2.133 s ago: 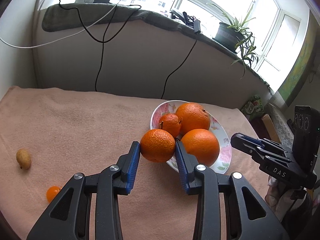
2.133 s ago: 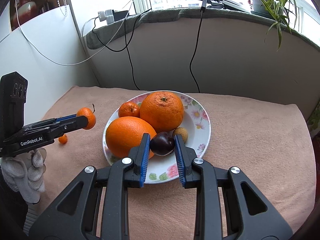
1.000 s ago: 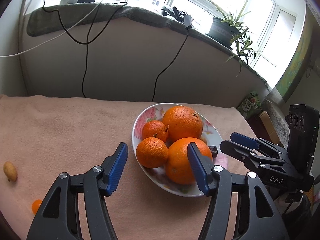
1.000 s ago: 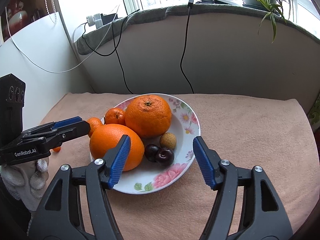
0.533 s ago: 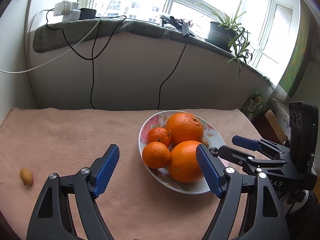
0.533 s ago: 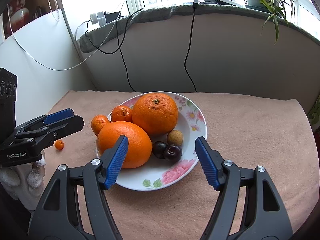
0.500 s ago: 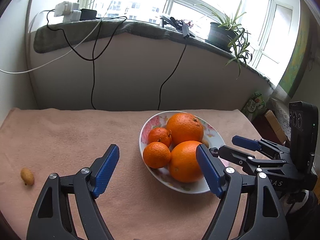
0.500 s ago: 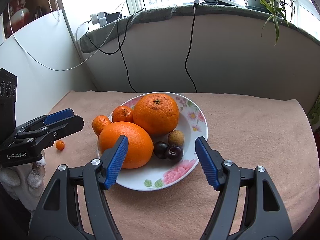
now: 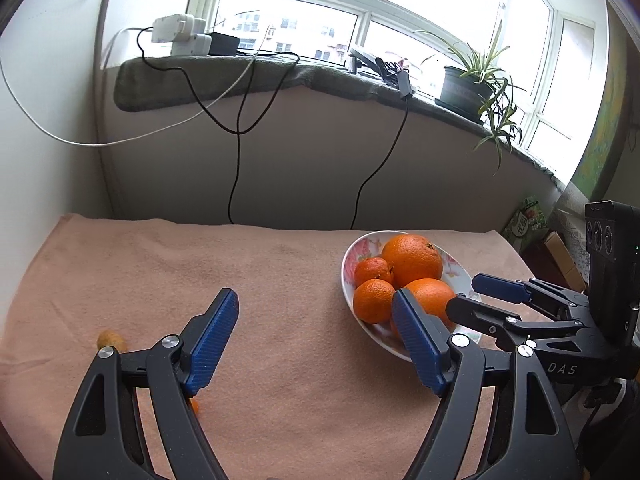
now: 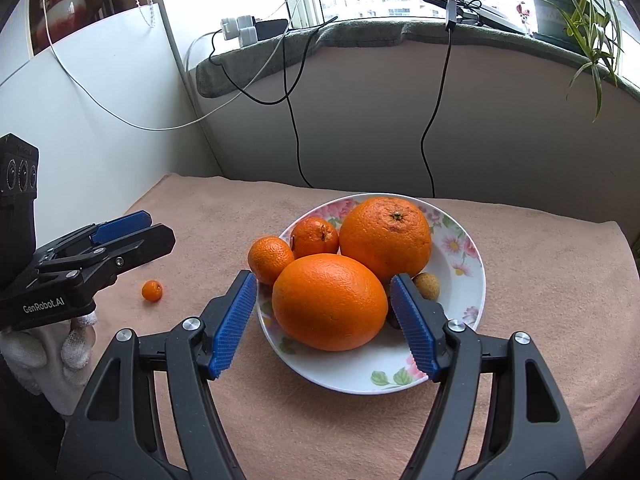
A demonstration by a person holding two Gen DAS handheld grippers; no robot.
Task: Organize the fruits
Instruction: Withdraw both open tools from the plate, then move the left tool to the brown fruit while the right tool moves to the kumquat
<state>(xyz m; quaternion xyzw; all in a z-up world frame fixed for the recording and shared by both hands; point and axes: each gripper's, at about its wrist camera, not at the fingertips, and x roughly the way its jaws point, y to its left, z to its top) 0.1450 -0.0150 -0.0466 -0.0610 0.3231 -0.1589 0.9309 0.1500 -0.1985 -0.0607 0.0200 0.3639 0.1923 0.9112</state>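
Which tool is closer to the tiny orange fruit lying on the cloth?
Left. The left tool hangs just above and beside the tiny orange fruit; the right tool sits farther off, over the plate.

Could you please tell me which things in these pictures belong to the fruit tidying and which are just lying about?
Part of the job:
- plate
- two big oranges
- two mandarins
- small brown fruit on the plate
- tiny orange fruit on the cloth
- yellowish fruit on the cloth

Just lying about:
- potted plant
- cables
- chargers
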